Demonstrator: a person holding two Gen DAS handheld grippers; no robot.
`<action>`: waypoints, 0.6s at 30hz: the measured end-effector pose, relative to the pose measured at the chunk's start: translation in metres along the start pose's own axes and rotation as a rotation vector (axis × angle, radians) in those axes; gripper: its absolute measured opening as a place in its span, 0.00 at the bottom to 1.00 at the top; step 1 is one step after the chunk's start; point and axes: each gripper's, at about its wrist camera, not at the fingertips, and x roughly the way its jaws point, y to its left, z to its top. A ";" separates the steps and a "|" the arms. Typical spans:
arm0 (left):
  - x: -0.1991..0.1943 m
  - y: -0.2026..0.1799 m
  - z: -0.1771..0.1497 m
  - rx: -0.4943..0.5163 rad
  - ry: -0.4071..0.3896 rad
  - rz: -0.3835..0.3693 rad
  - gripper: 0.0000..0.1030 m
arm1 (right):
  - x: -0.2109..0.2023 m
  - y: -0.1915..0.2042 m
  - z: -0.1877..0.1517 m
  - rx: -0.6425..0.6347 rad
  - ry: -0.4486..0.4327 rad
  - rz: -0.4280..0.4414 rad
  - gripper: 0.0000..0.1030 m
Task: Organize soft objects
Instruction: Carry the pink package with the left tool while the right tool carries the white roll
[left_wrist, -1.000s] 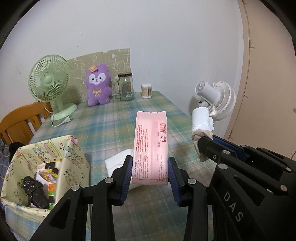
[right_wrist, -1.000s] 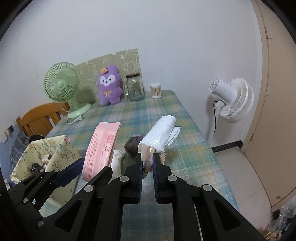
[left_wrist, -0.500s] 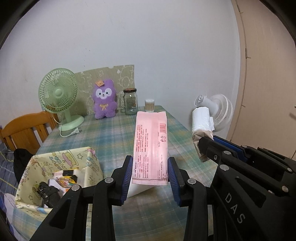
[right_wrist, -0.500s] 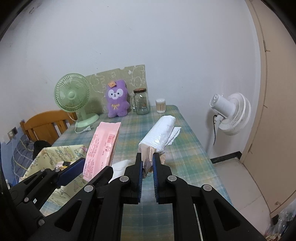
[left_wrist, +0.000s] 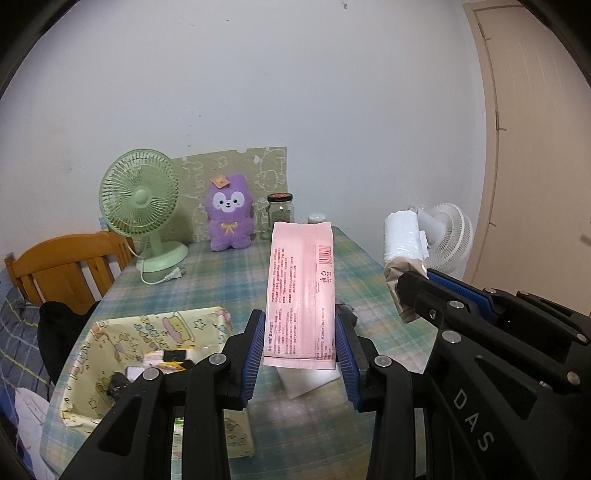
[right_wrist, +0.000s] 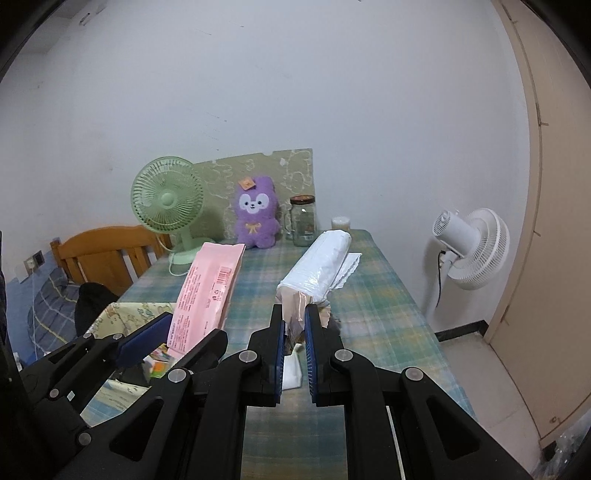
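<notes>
Left wrist view: left claw (left_wrist: 300, 345) is clenched on the near end of a pink pack (left_wrist: 302, 291), which juts out lifted over the near part of the table (left_wrist: 229, 280).
Right wrist view: right claw (right_wrist: 294, 334) pinches the brown crumpled end of a white plastic-wrapped roll (right_wrist: 319, 264), also held in the air above the table.
Storage box: a yellow patterned box (left_wrist: 110, 354) sits at the table's near left corner, with a few small items inside.
Done so far: both soft packs are off the table and in a grip; neither is in the box yet.
Left to do: judging by the layout, both packs must be stowed, likely in the box; a white folded cloth (left_wrist: 308, 382) lies on the table below the pink pack, and the purple plush (left_wrist: 229, 218) stands at the far edge.
Hard to tell: the box contents are small and partly covered by the claws; something dark beneath the right claw is unclear; the person's hands are out of view.
</notes>
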 end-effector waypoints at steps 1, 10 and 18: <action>-0.001 0.003 0.000 -0.001 -0.002 0.004 0.37 | 0.000 0.002 0.000 -0.003 -0.001 0.004 0.13; -0.003 0.025 0.000 -0.014 -0.006 0.029 0.37 | 0.007 0.026 0.003 -0.022 0.001 0.041 0.13; 0.001 0.048 -0.001 -0.029 0.000 0.049 0.37 | 0.018 0.048 0.004 -0.036 0.012 0.078 0.13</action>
